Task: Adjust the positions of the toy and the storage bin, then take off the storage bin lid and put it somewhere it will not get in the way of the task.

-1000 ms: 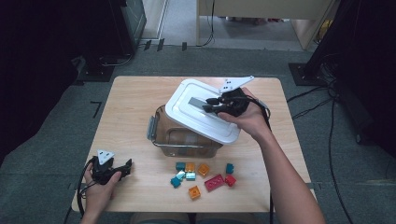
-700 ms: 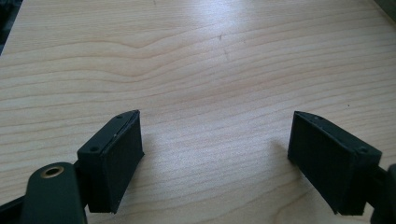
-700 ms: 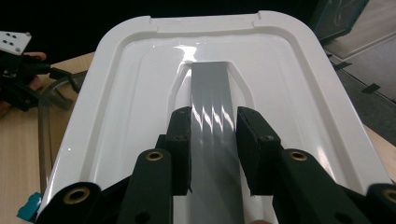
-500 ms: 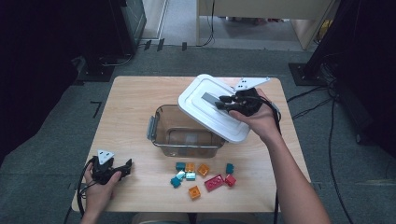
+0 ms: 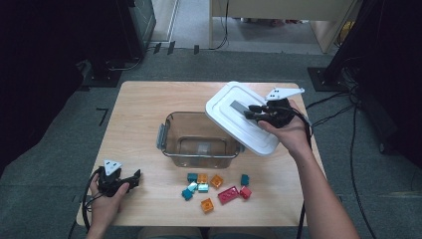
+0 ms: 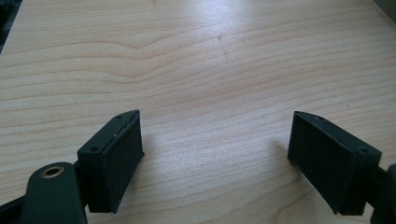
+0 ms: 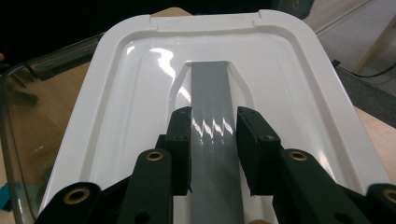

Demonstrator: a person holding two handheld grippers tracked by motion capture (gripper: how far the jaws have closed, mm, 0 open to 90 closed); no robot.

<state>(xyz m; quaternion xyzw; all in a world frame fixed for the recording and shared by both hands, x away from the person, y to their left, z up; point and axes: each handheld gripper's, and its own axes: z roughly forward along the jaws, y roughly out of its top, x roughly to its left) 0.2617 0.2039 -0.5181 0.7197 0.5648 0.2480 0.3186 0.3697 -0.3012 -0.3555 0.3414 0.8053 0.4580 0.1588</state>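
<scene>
1. Resting at the near left corner of the table (image 5: 144, 99): left gripper (image 5: 121, 180), jaws spread wide over bare wood with nothing between them, also plain in the left gripper view (image 6: 215, 154). Keeping the same spot as in both earlier frames; little risk here beyond sitting idle.
2. Standing open mid-table: clear container (image 5: 199, 141), with the loose blocks (image 5: 215, 186) lying just in front of it. Risking a knock from the lid's low edge, which is passing close over the container's right rim.
3. Being carried, tilted, above the container's right side: white lid (image 5: 244, 117), clamped at its grey handle strip (image 7: 212, 130) by the right gripper (image 5: 254, 112), jaws closed on the strip from both sides.
4. Possibly slipping: glossy strip, narrow hold, lid hanging at a slant, so likely swinging or dropping onto the container or blocks.
5. Differing from the earlier frames: lid previously sitting over the container, now shifted right and uncovering nearly all of the opening.
</scene>
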